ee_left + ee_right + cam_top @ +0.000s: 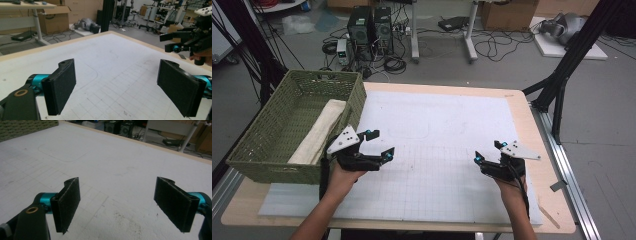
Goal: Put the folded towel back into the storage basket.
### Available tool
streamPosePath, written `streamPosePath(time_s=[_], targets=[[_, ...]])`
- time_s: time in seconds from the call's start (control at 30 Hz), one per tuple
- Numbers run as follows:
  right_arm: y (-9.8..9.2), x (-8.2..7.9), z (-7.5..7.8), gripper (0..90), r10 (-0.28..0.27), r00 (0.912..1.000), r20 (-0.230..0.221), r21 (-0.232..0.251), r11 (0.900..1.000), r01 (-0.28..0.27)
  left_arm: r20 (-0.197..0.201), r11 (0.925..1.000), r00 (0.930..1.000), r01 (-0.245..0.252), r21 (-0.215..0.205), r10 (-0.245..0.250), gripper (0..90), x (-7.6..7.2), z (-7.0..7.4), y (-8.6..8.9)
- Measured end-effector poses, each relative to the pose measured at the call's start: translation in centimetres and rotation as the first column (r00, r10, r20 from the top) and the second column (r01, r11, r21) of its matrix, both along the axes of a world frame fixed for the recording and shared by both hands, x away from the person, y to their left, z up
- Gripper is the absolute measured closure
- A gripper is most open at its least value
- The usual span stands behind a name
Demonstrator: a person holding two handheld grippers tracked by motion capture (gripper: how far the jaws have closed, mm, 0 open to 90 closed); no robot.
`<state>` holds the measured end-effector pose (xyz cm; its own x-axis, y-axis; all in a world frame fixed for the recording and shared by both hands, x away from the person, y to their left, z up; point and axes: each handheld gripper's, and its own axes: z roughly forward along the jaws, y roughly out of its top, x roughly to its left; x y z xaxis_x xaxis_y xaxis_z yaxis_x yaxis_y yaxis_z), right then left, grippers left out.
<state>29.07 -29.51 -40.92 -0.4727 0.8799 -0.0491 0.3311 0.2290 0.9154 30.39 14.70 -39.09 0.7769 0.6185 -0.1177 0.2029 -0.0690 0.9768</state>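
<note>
At the table's left edge, a folded cloth [319, 131] lies in the basket [272, 167].
The left gripper [379, 145] hovers just beside it, nearer than the right gripper [488, 151]; both gape wide, empty.

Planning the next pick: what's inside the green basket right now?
The basket holds a folded cream cloth lying along its right side. The rest of its floor looks bare; the near wall hides the front strip, and anything under the cloth is covered.

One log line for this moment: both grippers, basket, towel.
left gripper: open, empty | right gripper: open, empty | basket: table's left edge | towel: inside basket
</note>
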Motion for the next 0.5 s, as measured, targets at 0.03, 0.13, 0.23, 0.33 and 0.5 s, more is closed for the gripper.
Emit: streamPosePath(time_s=[0.03,0.13,0.23,0.33,0.5], targets=[[-0.1,0.0,-0.3,19.9,-0.005,1.0000,0.000,0.007,1.000,0.005,-0.001,1.0000,1.0000,0.000,0.006,0.000,15.9,0.0,-0.5,-0.1],[-0.5,0.0,-1.3,19.8,-0.008,0.9998,-0.019,0.010,1.000,0.008,-0.003,0.9997,1.0000,0.000,0.026,0.001,16.1,0.1,-1.8,-0.5],[-0.5,0.0,-1.7,19.9,-0.009,0.9994,-0.035,0.004,1.000,0.009,-0.018,0.9991,0.9998,0.003,0.041,-0.003,16.4,0.2,-2.7,-0.8],[-0.5,0.1,-1.9,19.9,-0.010,0.9991,-0.042,0.005,1.000,0.010,-0.030,0.9984,0.9995,0.004,0.056,-0.003,16.4,0.2,-3.3,-0.9],[-0.6,0.2,-2.3,19.9,-0.009,0.9983,-0.057,-0.006,1.000,0.009,-0.050,0.9985,0.9987,-0.003,0.055,0.005,16.4,0.4,-3.9,-0.7]])
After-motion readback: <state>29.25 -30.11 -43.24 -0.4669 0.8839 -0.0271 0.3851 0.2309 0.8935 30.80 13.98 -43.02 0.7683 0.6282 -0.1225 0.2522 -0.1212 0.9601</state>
